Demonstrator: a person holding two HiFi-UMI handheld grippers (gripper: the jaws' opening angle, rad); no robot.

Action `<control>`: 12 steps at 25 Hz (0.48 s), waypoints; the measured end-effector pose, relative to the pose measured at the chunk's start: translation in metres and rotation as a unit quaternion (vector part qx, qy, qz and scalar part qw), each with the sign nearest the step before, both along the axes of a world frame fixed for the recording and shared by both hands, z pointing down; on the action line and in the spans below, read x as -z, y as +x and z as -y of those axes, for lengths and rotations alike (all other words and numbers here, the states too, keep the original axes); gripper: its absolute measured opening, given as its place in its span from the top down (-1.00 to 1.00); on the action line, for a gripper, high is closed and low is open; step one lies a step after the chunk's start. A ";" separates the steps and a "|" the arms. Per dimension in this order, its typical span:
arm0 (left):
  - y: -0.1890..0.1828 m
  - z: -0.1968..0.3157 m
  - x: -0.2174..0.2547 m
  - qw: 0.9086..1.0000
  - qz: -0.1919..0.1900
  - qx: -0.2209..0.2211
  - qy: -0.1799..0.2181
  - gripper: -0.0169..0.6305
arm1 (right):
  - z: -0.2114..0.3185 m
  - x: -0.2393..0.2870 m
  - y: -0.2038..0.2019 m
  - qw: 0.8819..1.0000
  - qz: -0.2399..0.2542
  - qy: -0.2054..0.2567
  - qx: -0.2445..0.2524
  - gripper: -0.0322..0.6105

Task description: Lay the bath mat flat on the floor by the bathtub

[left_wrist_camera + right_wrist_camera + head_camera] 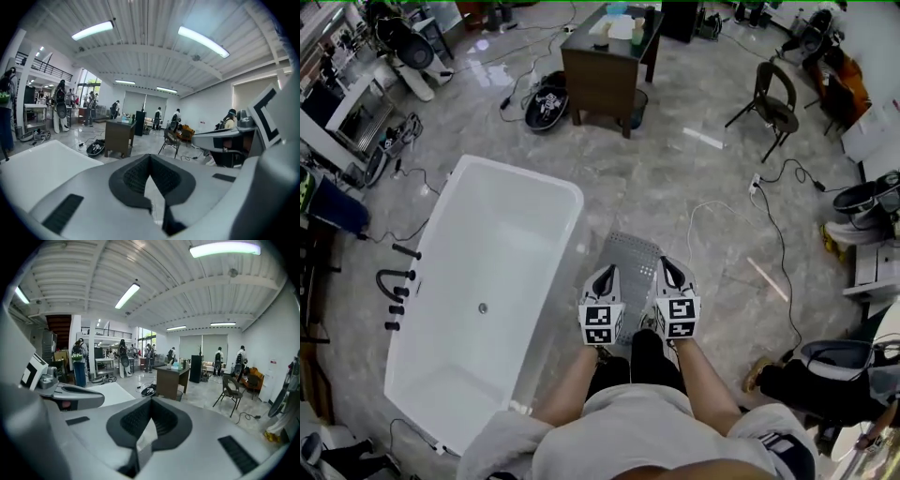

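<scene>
Both closed: left hand-held gripper and right hand-held gripper pinch the near edge of the bath mat, which reaches forward just beside the bathtub. Risk: the thin pinch slips, or an uneven release lands it folded or skewed.

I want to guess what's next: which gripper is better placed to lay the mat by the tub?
Left, probably. The left gripper is on the bathtub side; the right gripper is farther. Both grip the bath mat.
</scene>
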State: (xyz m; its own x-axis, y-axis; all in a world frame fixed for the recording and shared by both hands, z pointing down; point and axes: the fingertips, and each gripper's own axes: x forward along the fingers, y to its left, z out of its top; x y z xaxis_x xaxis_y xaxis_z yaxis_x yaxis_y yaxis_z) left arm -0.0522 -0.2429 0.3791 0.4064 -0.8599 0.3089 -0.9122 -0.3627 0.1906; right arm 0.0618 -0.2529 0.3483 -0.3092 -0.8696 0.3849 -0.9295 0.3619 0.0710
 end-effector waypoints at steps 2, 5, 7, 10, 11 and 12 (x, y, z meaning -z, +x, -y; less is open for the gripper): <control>-0.004 -0.015 0.020 1.000 -0.008 0.005 0.012 0.91 | -0.017 0.022 -0.005 1.000 0.001 0.019 -0.001 0.88; -0.003 -0.035 0.042 1.000 -0.009 -0.008 0.026 0.91 | -0.042 0.039 -0.008 0.999 0.005 0.034 -0.003 0.88; 0.004 -0.048 0.052 0.999 -0.004 -0.018 0.040 0.91 | -0.056 0.043 -0.007 0.999 0.007 0.038 0.000 0.88; 0.013 -0.067 0.063 0.998 0.001 -0.016 0.054 0.91 | -0.073 0.050 -0.005 0.999 0.013 0.048 0.012 0.88; 0.015 -0.074 0.067 0.998 0.002 -0.012 0.058 0.91 | -0.079 0.054 -0.004 0.998 0.015 0.053 0.017 0.88; 0.019 -0.081 0.071 0.998 0.003 -0.007 0.061 0.91 | -0.084 0.059 -0.002 0.998 0.017 0.058 0.023 0.88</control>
